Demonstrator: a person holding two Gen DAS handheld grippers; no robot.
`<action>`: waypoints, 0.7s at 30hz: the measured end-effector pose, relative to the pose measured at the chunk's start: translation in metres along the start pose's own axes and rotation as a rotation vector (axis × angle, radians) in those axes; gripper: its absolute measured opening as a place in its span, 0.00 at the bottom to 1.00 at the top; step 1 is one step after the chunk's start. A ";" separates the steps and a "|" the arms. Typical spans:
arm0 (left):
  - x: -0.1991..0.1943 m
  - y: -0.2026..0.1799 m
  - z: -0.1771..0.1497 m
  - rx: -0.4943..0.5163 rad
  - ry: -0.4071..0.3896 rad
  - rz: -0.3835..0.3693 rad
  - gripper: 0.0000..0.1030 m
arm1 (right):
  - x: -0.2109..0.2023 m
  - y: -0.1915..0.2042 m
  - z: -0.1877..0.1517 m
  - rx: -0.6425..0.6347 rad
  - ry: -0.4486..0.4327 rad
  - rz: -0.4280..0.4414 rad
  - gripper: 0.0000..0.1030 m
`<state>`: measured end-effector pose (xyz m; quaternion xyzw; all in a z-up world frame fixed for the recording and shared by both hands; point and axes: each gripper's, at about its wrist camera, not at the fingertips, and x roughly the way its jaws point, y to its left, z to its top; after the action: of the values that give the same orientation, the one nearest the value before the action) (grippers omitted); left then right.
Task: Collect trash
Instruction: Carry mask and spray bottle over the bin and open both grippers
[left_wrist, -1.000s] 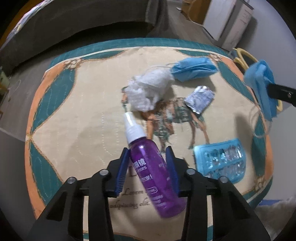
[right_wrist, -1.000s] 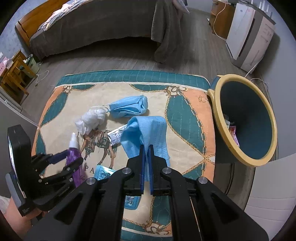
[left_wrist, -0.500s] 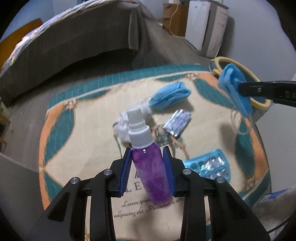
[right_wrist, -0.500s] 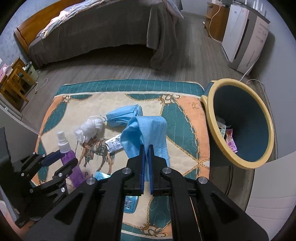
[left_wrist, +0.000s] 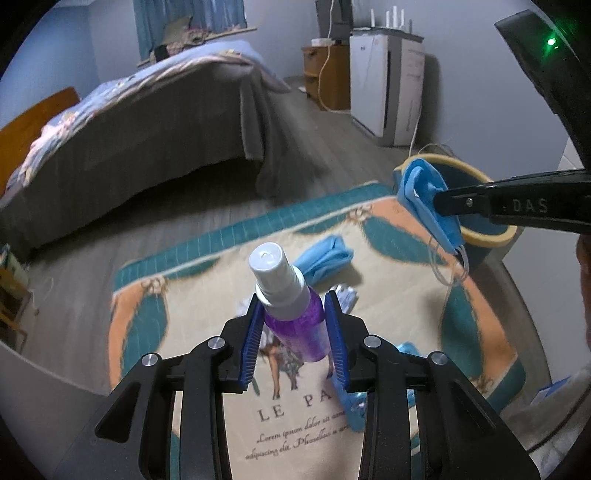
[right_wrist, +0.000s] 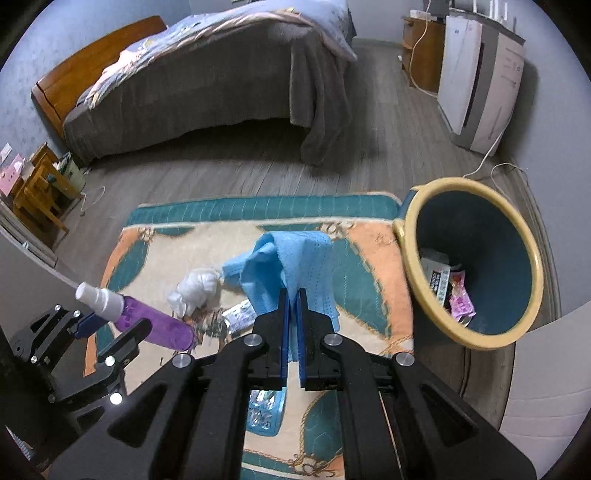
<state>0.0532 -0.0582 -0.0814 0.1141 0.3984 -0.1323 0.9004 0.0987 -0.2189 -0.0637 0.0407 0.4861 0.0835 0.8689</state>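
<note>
While my left gripper (left_wrist: 294, 314) clamped the purple spray bottle (left_wrist: 291, 317) above the rug (left_wrist: 192, 332), my right gripper (right_wrist: 291, 306) pinched a blue face mask (right_wrist: 295, 266) left of the trash bin (right_wrist: 517, 332). A second mask (left_wrist: 325, 258), tissue wad (right_wrist: 194, 290) and what looked like foil wrapper (right_wrist: 240, 314) lay on the rug.
</note>
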 end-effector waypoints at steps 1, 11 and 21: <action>-0.002 -0.002 0.002 0.002 -0.006 -0.002 0.34 | -0.002 -0.005 0.002 0.011 -0.009 0.003 0.03; -0.002 -0.016 0.018 0.002 -0.028 -0.027 0.34 | -0.014 -0.036 0.014 0.043 -0.042 -0.015 0.03; 0.012 -0.032 0.021 0.016 0.003 -0.054 0.34 | -0.030 -0.047 0.025 -0.006 -0.088 -0.034 0.03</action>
<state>0.0650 -0.0967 -0.0796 0.1107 0.4015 -0.1595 0.8950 0.1090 -0.2708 -0.0324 0.0333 0.4479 0.0683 0.8908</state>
